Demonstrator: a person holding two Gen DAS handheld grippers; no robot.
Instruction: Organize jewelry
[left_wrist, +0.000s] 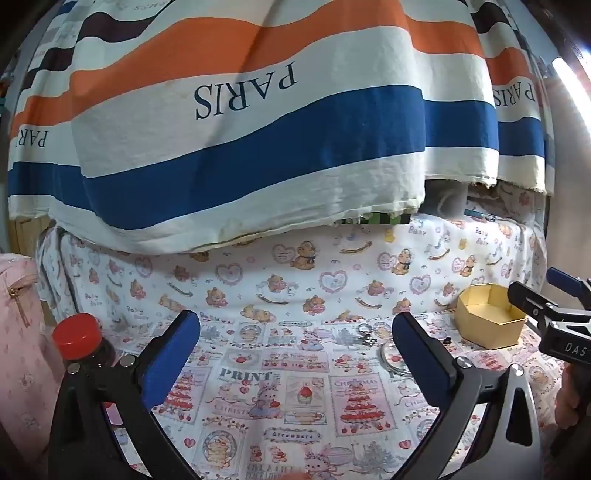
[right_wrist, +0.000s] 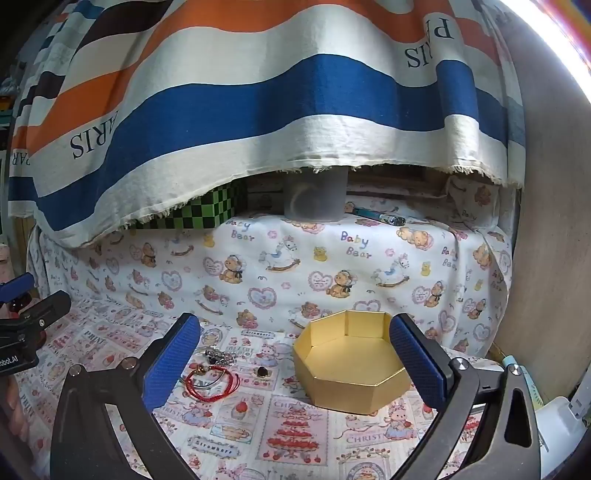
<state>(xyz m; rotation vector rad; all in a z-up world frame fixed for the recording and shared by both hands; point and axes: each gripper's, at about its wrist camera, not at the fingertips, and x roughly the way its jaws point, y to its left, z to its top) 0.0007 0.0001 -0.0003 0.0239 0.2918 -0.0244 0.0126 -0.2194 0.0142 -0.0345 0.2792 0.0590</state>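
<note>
An empty gold hexagonal box (right_wrist: 351, 365) stands open on the printed cloth; it also shows in the left wrist view (left_wrist: 487, 317) at the right. Left of it lie a red cord bracelet (right_wrist: 212, 384), a silver chain piece (right_wrist: 219, 356) and a small dark ring (right_wrist: 263, 371). In the left wrist view the silver piece (left_wrist: 365, 332) and a clear bangle (left_wrist: 393, 356) lie near my left gripper's right finger. My left gripper (left_wrist: 295, 354) is open and empty above the cloth. My right gripper (right_wrist: 295, 358) is open and empty, with the box between its fingers' far ends.
A bottle with a red cap (left_wrist: 79, 338) stands at the left beside a pink bag (left_wrist: 18, 332). A striped PARIS cloth (right_wrist: 258, 110) hangs over a raised shelf with a green checkered box (right_wrist: 199, 210), a cup (right_wrist: 316, 199) and a pen (right_wrist: 376, 216).
</note>
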